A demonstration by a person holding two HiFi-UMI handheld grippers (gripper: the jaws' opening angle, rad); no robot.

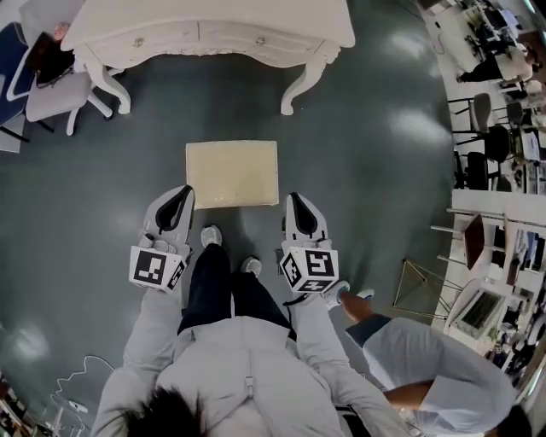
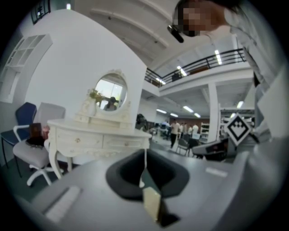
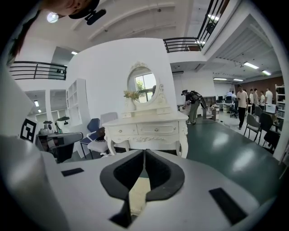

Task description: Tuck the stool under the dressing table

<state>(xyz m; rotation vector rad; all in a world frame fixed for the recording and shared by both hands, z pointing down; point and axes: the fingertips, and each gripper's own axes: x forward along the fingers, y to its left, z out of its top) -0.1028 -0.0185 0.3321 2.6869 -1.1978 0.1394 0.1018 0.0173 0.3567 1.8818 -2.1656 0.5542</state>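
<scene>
We hold the left gripper (image 1: pixel 181 195) and right gripper (image 1: pixel 296 200), both jaws clenched on nothing, beside the near corners of the cream stool (image 1: pixel 232 173), which stands apart in front of the white dressing table (image 1: pixel 213 34).

We note bright overhead lighting, glare patches on the floor (image 1: pixel 418 128), fisheye bending at edges, and a blurred left gripper view.

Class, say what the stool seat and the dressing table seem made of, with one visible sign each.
Stool: cream matte seat, probably padded fabric or leatherette; no shine.
Dressing table: likely white-painted wood, satin finish; carved curved legs, moulded drawer fronts.
</scene>
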